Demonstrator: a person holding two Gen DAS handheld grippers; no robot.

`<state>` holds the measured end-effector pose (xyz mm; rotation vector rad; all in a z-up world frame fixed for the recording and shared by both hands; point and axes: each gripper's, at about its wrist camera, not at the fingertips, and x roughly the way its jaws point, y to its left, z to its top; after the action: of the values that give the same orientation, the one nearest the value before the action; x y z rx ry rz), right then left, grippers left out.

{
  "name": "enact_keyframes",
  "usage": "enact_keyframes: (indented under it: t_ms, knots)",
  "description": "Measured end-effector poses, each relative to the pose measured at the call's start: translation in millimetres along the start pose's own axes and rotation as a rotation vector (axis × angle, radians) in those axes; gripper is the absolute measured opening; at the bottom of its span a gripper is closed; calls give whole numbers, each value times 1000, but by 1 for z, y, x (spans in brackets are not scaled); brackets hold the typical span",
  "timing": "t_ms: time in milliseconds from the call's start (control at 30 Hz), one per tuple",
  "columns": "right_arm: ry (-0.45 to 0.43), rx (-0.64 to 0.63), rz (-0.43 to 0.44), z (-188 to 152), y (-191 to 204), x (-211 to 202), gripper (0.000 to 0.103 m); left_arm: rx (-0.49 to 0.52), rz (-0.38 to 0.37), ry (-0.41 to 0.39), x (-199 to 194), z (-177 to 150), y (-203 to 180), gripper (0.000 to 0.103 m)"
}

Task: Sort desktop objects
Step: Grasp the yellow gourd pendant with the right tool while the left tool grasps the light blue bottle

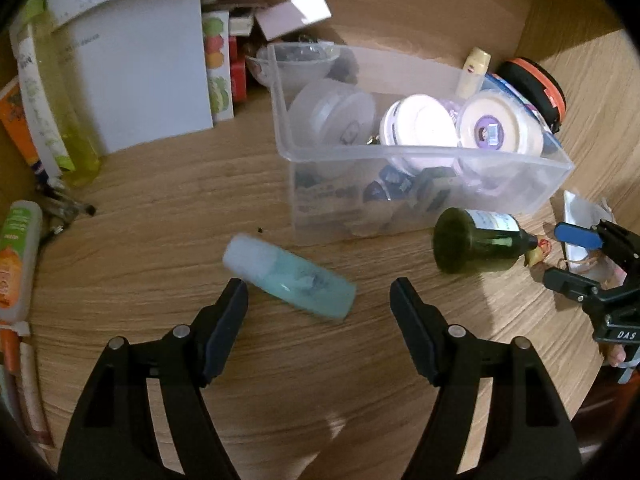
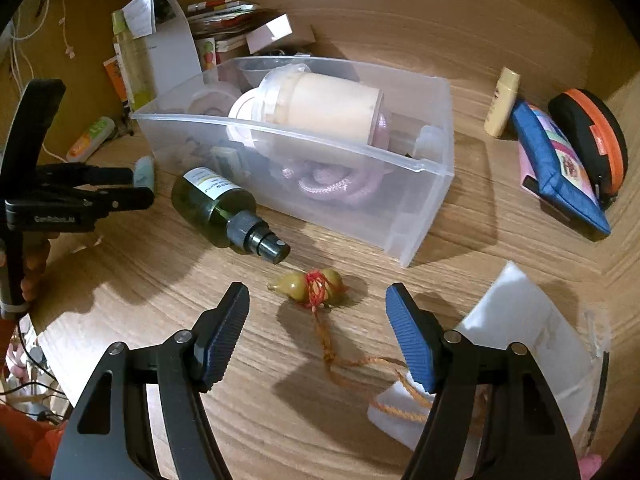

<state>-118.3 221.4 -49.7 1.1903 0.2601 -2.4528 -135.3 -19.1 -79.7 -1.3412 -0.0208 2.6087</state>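
A teal bottle with a white cap (image 1: 288, 276) lies on its side on the wooden desk (image 1: 160, 240). My left gripper (image 1: 319, 286) hangs just above it, open, fingertips on either side and not touching. A yellow gourd charm with red and orange cord (image 2: 312, 286) lies between the fingertips of my right gripper (image 2: 317, 289), which is open too. A dark green spray bottle (image 2: 212, 200) (image 1: 480, 240) lies in front of the clear plastic bin (image 2: 280, 132) (image 1: 288, 148), which holds several jars and a pink rope. Each gripper shows in the other's view: right gripper (image 1: 572, 258), left gripper (image 2: 140, 188).
A small yellow bottle (image 2: 502, 104), a blue pouch (image 2: 560, 172) and an orange-black case (image 2: 592, 140) stand at the back right. White packaging (image 2: 520, 340) lies under the right finger. Papers (image 1: 140, 80), booklets and tubes (image 1: 16, 256) crowd the left.
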Motion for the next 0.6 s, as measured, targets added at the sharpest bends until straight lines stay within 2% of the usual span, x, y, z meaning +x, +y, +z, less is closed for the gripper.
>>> enact_keyframes:
  t_ms: [167, 233, 367, 467, 533, 600]
  knots:
    - [20, -6, 22, 1, 2, 9, 64, 19, 39, -10, 1, 0, -3, 73]
    - [23, -3, 33, 1, 3, 12, 59, 37, 52, -13, 0, -1, -6, 66]
    - [20, -29, 17, 0, 7, 14, 52, 67, 54, -7, -1, 1, -7, 63]
    - [17, -26, 9, 0, 6, 14, 41, 85, 59, -8, -2, 2, -6, 54]
    - [13, -15, 18, 0, 4, 14, 40, 88, 68, -12, -3, 2, -3, 40]
    - [9, -9, 16, -1, 3, 14, 40, 71, 66, -15, -4, 3, 3, 33]
